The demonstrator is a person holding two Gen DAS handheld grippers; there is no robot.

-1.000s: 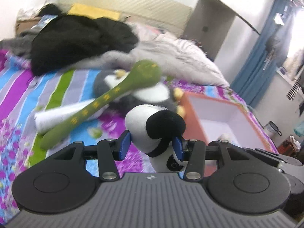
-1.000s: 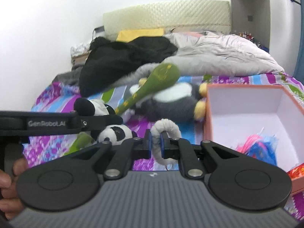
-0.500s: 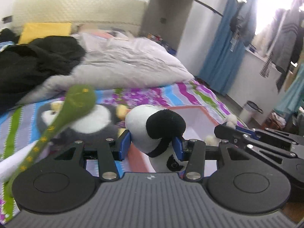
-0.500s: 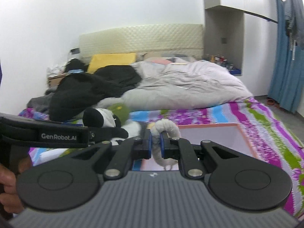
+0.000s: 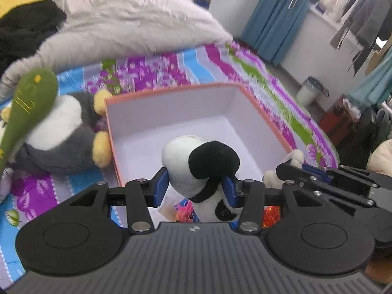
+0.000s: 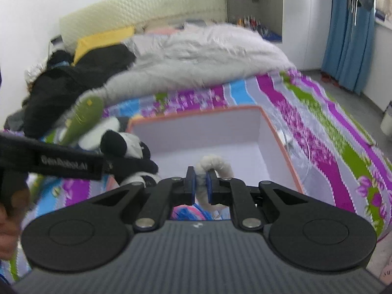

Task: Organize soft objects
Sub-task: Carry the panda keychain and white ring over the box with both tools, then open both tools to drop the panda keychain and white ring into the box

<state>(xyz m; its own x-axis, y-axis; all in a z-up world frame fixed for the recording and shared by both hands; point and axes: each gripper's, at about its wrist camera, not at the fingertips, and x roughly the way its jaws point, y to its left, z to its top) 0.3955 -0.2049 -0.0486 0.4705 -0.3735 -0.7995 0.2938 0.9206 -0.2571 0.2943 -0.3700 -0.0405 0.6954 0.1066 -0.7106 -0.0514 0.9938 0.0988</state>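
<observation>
Plush panda [image 5: 196, 169], lower centre of the left view over the open box [image 5: 171, 112], looks light and squashy; left claw [image 5: 196, 186] clamps its body, a sound hold. Right claw [image 6: 201, 186] is pinched on a thin cream plush limb [image 6: 215, 169], likely floppy

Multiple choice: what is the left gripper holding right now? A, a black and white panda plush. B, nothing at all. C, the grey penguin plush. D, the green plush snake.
A: the left gripper has its blue pads pressed on either side of the black and white panda plush, held above the open orange box.
</observation>
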